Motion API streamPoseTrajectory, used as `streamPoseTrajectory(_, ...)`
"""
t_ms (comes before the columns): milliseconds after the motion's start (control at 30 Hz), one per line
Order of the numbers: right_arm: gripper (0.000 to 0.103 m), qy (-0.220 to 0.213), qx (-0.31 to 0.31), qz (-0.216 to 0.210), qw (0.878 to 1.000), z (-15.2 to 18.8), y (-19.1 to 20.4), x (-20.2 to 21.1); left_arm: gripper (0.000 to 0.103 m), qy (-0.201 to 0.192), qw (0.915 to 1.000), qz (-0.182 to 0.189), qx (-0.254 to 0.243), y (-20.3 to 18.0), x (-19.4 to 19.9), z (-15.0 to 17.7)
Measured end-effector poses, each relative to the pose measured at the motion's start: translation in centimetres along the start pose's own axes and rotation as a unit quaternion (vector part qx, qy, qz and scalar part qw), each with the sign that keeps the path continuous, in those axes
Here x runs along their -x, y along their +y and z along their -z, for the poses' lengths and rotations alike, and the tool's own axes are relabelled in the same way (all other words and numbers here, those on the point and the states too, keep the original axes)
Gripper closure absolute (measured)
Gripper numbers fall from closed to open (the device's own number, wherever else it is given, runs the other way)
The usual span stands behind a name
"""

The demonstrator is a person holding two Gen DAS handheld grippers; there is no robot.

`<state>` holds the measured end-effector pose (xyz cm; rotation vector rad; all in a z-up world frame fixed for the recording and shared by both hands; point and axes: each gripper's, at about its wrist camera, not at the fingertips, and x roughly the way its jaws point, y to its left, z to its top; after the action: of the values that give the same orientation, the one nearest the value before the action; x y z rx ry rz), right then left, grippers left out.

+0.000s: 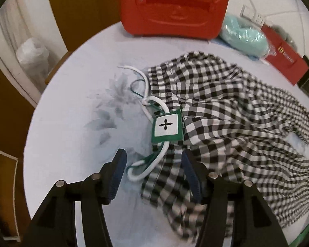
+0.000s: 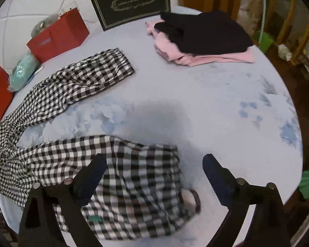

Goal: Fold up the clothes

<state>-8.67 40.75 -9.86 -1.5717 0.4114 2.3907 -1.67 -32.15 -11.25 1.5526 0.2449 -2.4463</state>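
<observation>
Checked trousers (image 1: 226, 111) lie loose under my left gripper (image 1: 152, 164) and right gripper (image 2: 154, 164), both spread apart, gripping nothing

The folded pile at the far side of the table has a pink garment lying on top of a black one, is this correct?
Not quite: the order is reversed. In the right wrist view the black garment lies on top of the pink one, at the far side of the table.

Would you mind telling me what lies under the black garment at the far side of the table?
A folded pink garment lies under the black garment, sticking out along its left and near edges. Whether anything else sits between or beneath them is hidden.
</observation>
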Motion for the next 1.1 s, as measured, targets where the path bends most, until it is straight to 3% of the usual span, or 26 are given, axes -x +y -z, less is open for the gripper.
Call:
streamPoseTrajectory(200, 0.006, 0.049, 0.025, 0.025, 0.998, -1.2, 0.8, -3.6, 0.046, 0.028, 0.9996, 0.0, 0.001, -1.0, -2.5, 0.5)
streamPoseTrajectory(300, 0.005, 0.071, 0.022, 0.012, 0.997, -0.7, 0.8, -4.6, 0.047, 0.035, 0.9994, -0.004, 0.004, -1.1, -3.1, 1.1)
streamPoseTrajectory(333, 0.019, 0.078, 0.021, 0.007, 0.997, -0.5, 0.8, -5.0, 0.05, 0.029, 0.9995, -0.014, 0.001, -1.3, -3.1, 1.3)
streamPoseTrajectory(367, 0.061, 0.081, 0.037, 0.026, 0.996, -0.3, 1.2, -5.0, 0.064, 0.023, 0.9994, -0.025, -0.002, -1.5, -3.1, 1.5)
streamPoseTrajectory(400, 0.069, 0.083, 0.057, 0.049, 0.994, -0.2, 1.8, -5.0, 0.066, 0.017, 0.9992, -0.035, -0.005, -1.7, -3.1, 1.6)
streamPoseTrajectory(433, 0.078, 0.079, 0.077, 0.058, 0.992, -0.3, 2.4, -4.7, 0.081, 0.013, 0.999, -0.043, -0.007, -1.9, -2.9, 1.6)
streamPoseTrajectory(467, 0.078, 0.059, 0.087, 0.071, 0.992, -0.7, 2.7, -3.8, 0.085, 0.008, 0.9986, -0.051, -0.01, -2.2, -2.7, 1.5)
streamPoseTrajectory(600, 0.078, -0.037, 0.099, 0.114, 0.988, -3.0, 3.0, 0.0, 0.086, 0.002, 0.9975, -0.069, -0.012, -2.9, -2.8, 1.1)
streamPoseTrajectory(667, 0.076, -0.049, 0.081, 0.115, 0.989, -4.2, 2.2, -0.6, 0.084, 0.004, 0.9974, -0.072, -0.01, -3.2, -3.1, 0.8)
streamPoseTrajectory(700, 0.069, -0.053, 0.073, 0.116, 0.989, -4.8, 1.8, -1.0, 0.083, 0.006, 0.9972, -0.074, -0.01, -3.3, -3.3, 0.7)
streamPoseTrajectory(767, 0.021, -0.029, 0.07, 0.116, 0.99, -5.3, 1.3, -2.9, 0.077, 0.01, 0.9966, -0.081, -0.008, -3.5, -3.4, 0.6)
streamPoseTrajectory(867, 0.02, -0.023, 0.063, 0.11, 0.992, -4.2, 1.1, -3.0, 0.073, -0.001, 0.9974, -0.071, 0.005, -2.3, -1.1, 0.8)
streamPoseTrajectory(1033, 0.019, -0.092, 0.039, 0.062, 0.993, -0.6, 0.5, 2.1, 0.062, -0.039, 0.9975, -0.045, 0.039, 0.8, 4.2, 1.9)
streamPoseTrajectory(1100, 0.012, -0.127, 0.033, 0.042, 0.99, 0.7, 0.9, 3.7, 0.062, -0.042, 0.9974, -0.035, 0.047, 1.7, 5.2, 2.8)
